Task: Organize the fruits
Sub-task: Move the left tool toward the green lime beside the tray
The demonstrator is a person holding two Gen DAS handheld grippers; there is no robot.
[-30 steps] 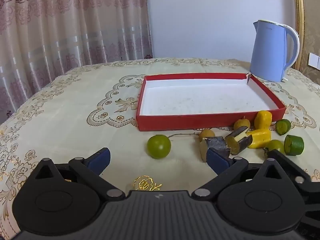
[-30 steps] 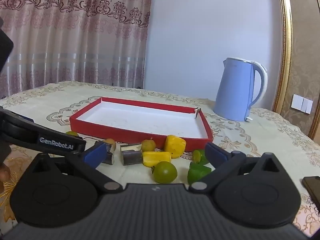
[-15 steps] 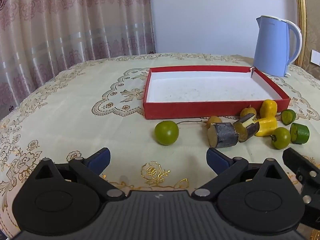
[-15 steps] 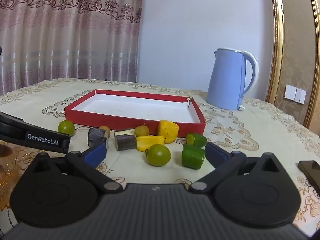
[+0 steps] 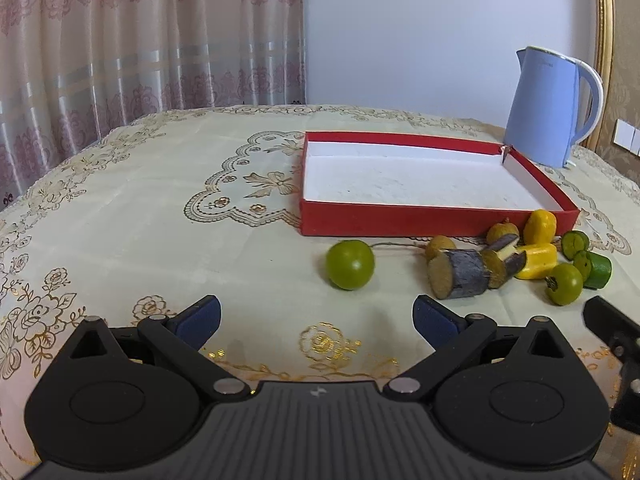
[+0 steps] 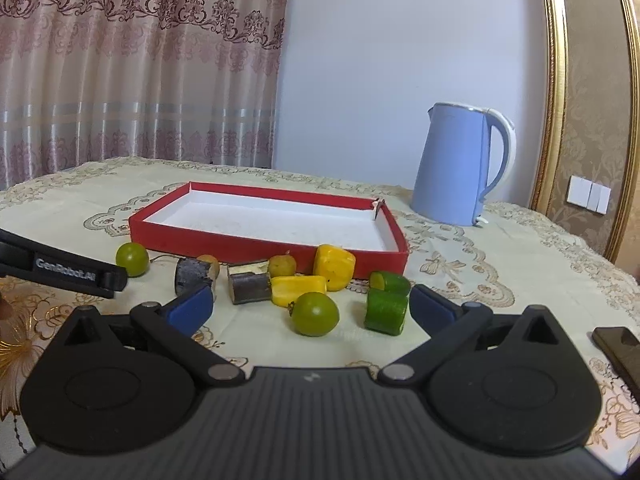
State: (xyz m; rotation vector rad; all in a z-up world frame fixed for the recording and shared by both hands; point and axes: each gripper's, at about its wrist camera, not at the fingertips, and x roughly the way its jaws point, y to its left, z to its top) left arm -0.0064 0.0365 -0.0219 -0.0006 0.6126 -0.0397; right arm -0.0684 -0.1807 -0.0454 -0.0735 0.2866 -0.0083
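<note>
Left gripper (image 5: 316,320): jaws wide apart, nothing between them, held low over the embroidered tablecloth (image 5: 140,216). Just ahead of it, a round green fruit (image 5: 350,265) sits alone on the cloth, near the front left corner of the red tray (image 5: 400,220). The tray has a white floor and nothing inside. To the right of the green fruit, a dark cylindrical piece (image 5: 460,274) lies on its side, with a small brownish-yellow fruit (image 5: 439,245) just behind it. Next come a second dark piece (image 6: 249,286), a yellow block (image 6: 298,290) lying flat, a yellow chunk (image 6: 333,267) against the tray's front wall, and another round green fruit (image 6: 315,314) in front of them. At the right end, two green cut pieces (image 6: 386,312) lie close together. All fruit lies outside the tray. Right gripper (image 6: 310,306): jaws wide apart, empty, with the second green fruit ahead between its fingertips. A blue kettle (image 6: 460,168) stands behind the tray's right corner. A dark phone (image 6: 618,350) lies at the far right edge.
</note>
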